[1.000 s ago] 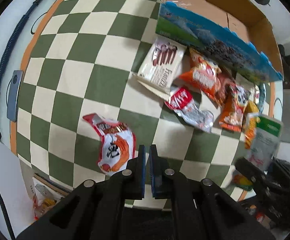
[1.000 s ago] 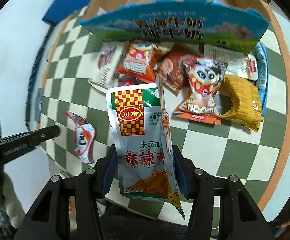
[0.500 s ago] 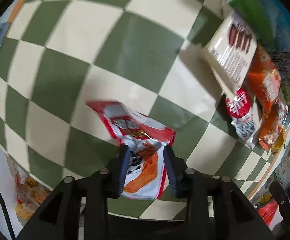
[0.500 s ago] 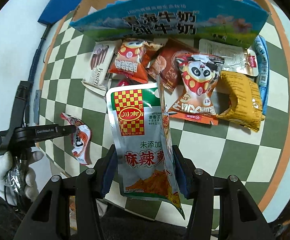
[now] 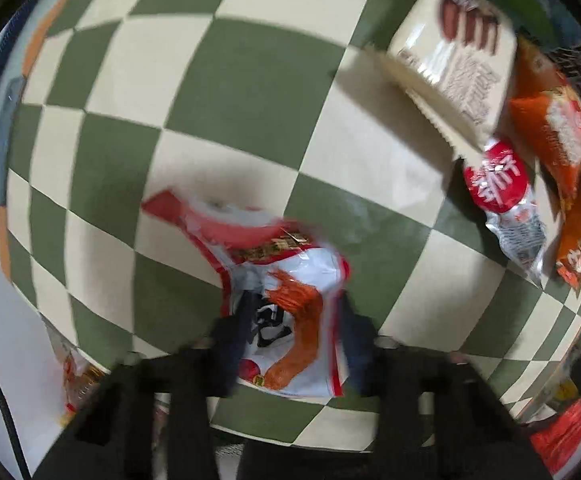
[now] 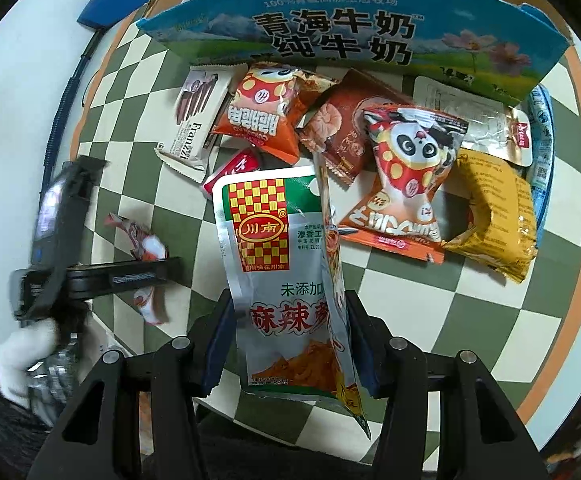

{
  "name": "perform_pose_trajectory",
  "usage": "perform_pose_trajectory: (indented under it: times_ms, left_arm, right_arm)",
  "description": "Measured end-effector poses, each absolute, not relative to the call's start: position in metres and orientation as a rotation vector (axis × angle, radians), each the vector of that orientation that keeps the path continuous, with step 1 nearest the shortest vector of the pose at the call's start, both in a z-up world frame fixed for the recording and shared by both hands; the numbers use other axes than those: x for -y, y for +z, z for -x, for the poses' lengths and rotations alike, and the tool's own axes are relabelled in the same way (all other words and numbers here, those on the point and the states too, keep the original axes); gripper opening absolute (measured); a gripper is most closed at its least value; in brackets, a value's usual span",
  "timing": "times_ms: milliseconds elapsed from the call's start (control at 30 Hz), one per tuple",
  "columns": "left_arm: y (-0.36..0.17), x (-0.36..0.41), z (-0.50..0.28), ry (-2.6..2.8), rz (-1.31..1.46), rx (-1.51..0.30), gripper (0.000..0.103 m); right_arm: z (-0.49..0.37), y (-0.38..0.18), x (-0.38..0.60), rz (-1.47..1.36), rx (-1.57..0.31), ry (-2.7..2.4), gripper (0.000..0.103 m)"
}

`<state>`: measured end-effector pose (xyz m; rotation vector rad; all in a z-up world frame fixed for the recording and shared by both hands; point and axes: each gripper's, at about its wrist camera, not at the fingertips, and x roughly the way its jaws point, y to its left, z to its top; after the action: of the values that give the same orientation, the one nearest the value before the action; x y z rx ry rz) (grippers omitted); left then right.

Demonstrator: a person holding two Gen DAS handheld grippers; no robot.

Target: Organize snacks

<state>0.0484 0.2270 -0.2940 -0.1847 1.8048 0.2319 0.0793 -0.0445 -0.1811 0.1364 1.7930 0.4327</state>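
Observation:
My left gripper (image 5: 290, 340) is open, its fingers either side of a red and white snack packet (image 5: 286, 300) lying on the checkered cloth; the view is blurred. The same packet (image 6: 146, 248) shows in the right wrist view under the left gripper (image 6: 138, 276). My right gripper (image 6: 286, 328) is shut on a silver pouch with a red and yellow checked label (image 6: 278, 272), held upright above the table. Behind it lies a pile of snack packets (image 6: 330, 128) in front of a blue milk carton box (image 6: 350, 32).
A white biscuit pack (image 5: 458, 76), a red and silver packet (image 5: 502, 200) and orange packets (image 5: 558, 136) lie at the right in the left wrist view. A yellow packet (image 6: 494, 216) lies right of the pile. A black cable (image 6: 60, 108) runs along the white table edge.
The left gripper opened from shut, dropped low to the red and white packet and now straddles it. The right gripper held the pouch and moved slightly closer to the box.

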Motion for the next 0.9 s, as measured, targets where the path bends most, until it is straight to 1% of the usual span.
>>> perform_pose_trajectory:
  times_ms: [100, 200, 400, 467, 567, 700, 833, 900]
  left_arm:
    - [-0.291, -0.218, -0.047, 0.235, 0.143, -1.801, 0.03]
    - [-0.283, -0.21, -0.042, 0.232, 0.173, -1.789, 0.03]
    - [-0.239, -0.19, -0.037, 0.159, 0.246, -1.723, 0.03]
    - [-0.215, -0.179, -0.037, 0.112, 0.264, -1.69, 0.03]
    - [-0.177, -0.155, -0.047, 0.03, 0.252, -1.624, 0.03]
    - [-0.125, -0.128, -0.076, -0.082, 0.218, -1.54, 0.03]
    - [-0.078, -0.107, -0.118, -0.187, 0.16, -1.462, 0.03]
    - [-0.063, -0.097, -0.148, -0.219, 0.126, -1.433, 0.03]
  right_arm:
    - [-0.077, -0.189, 0.049, -0.147, -1.806, 0.428, 0.055]
    - [-0.074, -0.196, 0.056, -0.163, -1.813, 0.429, 0.055]
    - [-0.074, -0.196, 0.069, -0.196, -1.81, 0.42, 0.055]
    - [-0.074, -0.19, 0.073, -0.199, -1.803, 0.417, 0.055]
    - [-0.079, -0.173, 0.079, -0.229, -1.781, 0.41, 0.055]
    - [-0.094, -0.131, 0.093, -0.274, -1.717, 0.395, 0.055]
    - [-0.127, -0.086, 0.107, -0.34, -1.636, 0.401, 0.055]
    - [-0.153, -0.068, 0.113, -0.364, -1.592, 0.395, 0.055]
